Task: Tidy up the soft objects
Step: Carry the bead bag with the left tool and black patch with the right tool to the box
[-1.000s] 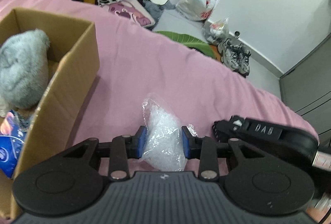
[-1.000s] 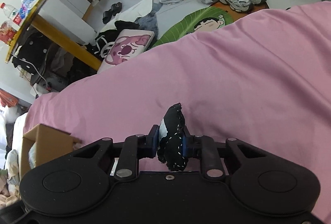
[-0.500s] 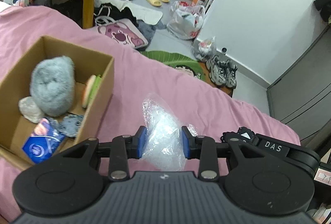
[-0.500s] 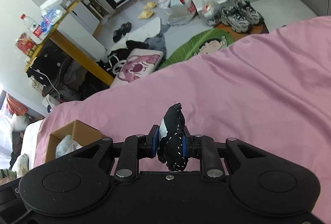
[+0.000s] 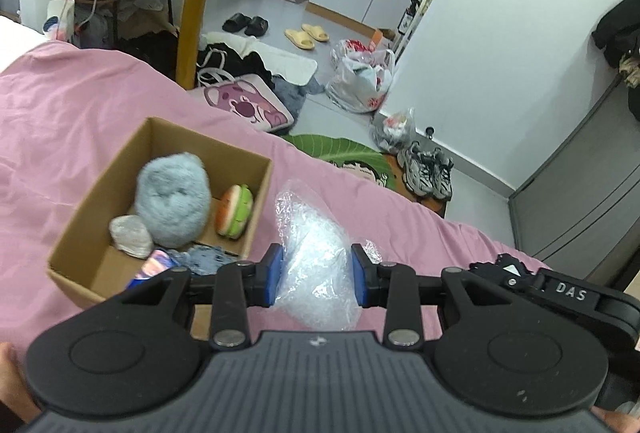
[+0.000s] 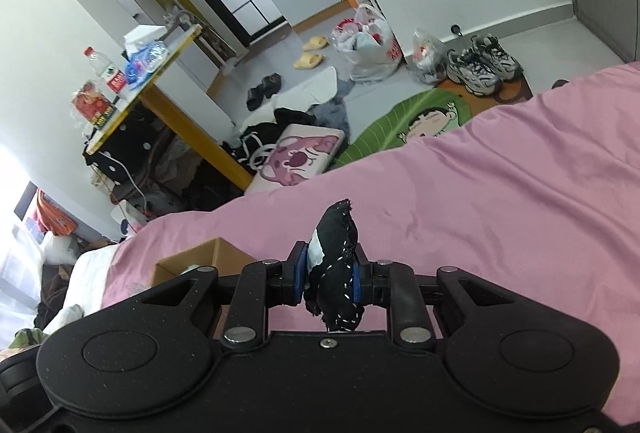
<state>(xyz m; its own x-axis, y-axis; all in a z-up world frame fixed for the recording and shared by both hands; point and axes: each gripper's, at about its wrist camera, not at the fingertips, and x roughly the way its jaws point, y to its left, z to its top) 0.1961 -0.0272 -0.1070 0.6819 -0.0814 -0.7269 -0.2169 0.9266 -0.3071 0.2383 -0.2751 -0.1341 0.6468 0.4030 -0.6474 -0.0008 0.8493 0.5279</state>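
Holding a clear plastic bag in the left gripper, clamped, just right of the cardboard box, we also pinch a black fabric piece in the right gripper, further right of that box. We judge the slick bag may slip and land beside the box on the pink bedcover.

The cardboard box left of the right gripper is mostly hidden (its contents unreadable) behind the black body.
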